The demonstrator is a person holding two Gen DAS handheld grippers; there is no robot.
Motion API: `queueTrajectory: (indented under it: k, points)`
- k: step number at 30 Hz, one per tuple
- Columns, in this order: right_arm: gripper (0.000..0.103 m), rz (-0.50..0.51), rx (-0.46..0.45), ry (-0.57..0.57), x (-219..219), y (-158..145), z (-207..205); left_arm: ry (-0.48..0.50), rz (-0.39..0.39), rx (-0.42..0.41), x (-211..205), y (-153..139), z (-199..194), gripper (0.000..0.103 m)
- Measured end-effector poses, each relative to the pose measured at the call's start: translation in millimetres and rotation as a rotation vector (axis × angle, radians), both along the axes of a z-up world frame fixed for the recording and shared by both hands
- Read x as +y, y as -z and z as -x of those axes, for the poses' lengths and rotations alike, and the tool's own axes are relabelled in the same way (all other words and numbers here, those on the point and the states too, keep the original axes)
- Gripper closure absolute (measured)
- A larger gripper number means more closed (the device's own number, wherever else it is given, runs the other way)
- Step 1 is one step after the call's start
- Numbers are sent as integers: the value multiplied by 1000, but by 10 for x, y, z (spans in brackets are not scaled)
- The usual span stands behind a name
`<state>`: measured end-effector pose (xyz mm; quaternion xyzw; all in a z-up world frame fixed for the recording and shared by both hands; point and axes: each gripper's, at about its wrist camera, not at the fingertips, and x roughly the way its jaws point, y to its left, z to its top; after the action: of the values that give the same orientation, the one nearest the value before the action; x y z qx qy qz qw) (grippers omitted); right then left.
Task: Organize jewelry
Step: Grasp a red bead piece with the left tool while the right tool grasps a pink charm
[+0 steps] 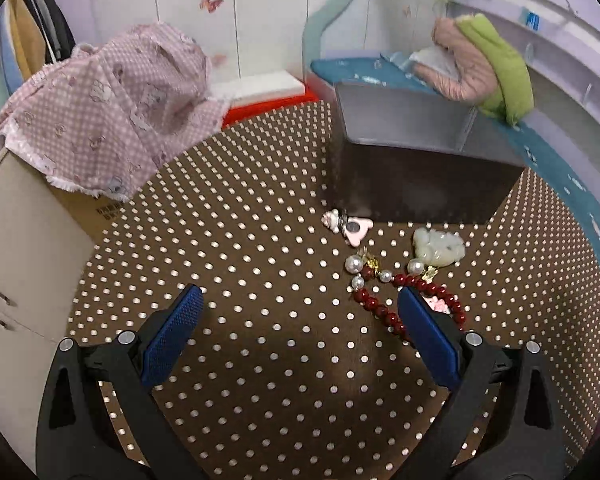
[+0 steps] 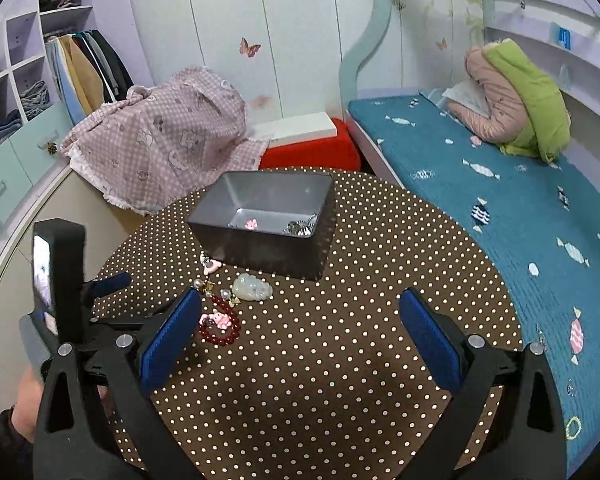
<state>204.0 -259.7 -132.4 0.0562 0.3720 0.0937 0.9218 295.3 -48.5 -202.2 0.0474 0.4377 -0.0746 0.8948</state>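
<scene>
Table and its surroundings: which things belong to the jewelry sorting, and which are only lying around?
For the job:
- grey box
- red bead bracelet
- pale jade pendant
- pearl earrings
- pink charm

Just lying about:
- pink checked cloth
- red stool
- green and pink jackets

A brown tabletop (image 2: 340, 360) with white dots is the landmark. Behind it to the left, a pink checked cloth (image 2: 160, 140) drapes over something. Directly behind the tabletop sits a red stool (image 2: 312, 152) bearing a white box (image 2: 296, 126). To its right runs a blue bed (image 2: 500, 208), with a pink and green jacket (image 2: 516, 100) on its far end.
</scene>
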Motion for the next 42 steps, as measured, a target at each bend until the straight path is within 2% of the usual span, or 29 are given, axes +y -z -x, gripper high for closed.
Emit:
queueTrajectory:
  k: [1,4,6,9,11,12,15,18,25,31,36,37,41,42]
  points:
    - [8,0,4,-1,5,13,-4,2,-2,10,-20,38,-23,7]
    - [8,-9,15,-4,0,49,-15,20,20,55,-57,138,-74,30]
    - [8,-12,20,-5,-3,62,-32,33,6,45,-96,148,-71,35]
    - [8,-14,22,-6,0,73,-43,77,28,46,-147,118,-51,60]
    - [8,-16,23,-10,4,78,-50,103,65,59,-150,97,-44,88]
    - [8,-16,24,-11,4,82,-50,110,86,68,-141,93,-43,92]
    - [8,-14,29,-15,16,101,-40,120,158,87,-49,74,-18,95]
    - [8,-13,38,-26,44,130,-25,123,215,53,54,-23,55,95]
    - [8,-3,57,-66,205,186,-19,159,293,-49,227,-526,216,95]
    - [8,7,67,-105,360,266,-105,132,289,-133,388,-858,431,95]
    - [8,4,83,-184,625,428,-294,63,245,-154,569,-882,494,95]
    - [13,-3,86,-210,687,455,-333,37,241,-144,627,-842,476,95]
    - [45,17,113,-295,962,574,-519,-14,226,-129,758,-694,492,95]
    - [48,27,114,-317,1035,606,-568,-21,227,-125,783,-673,493,95]
